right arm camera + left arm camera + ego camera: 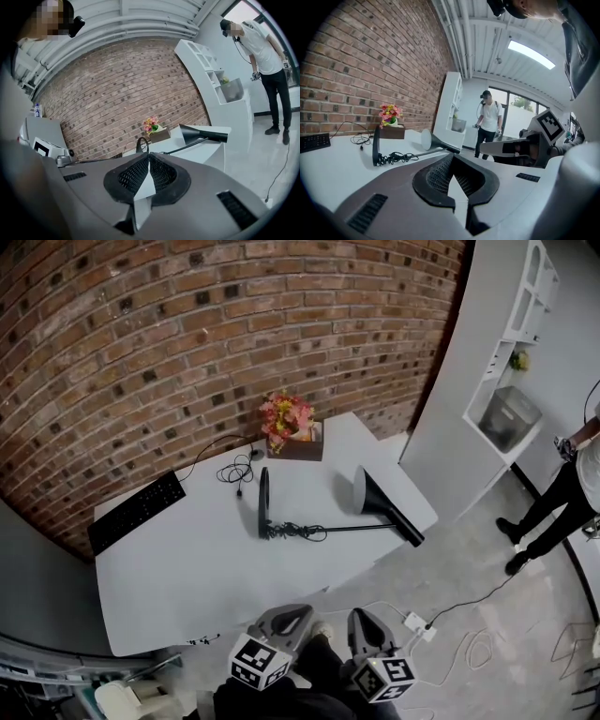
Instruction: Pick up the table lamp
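The keyboard lies at the left end of the white desk. The table lamp lies on its side to its right, base on edge mid-desk, shade at the right edge, and the cord seemingly bundled round the stem. The left gripper and right gripper are short of the desk, both closed and empty. This looks like the approach. Next, one gripper likely needs to open and close on the stem.

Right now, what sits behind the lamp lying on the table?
Behind the lamp: a brown box of flowers and a loose black cable, then the brick wall. The flowers hide the box's inside.
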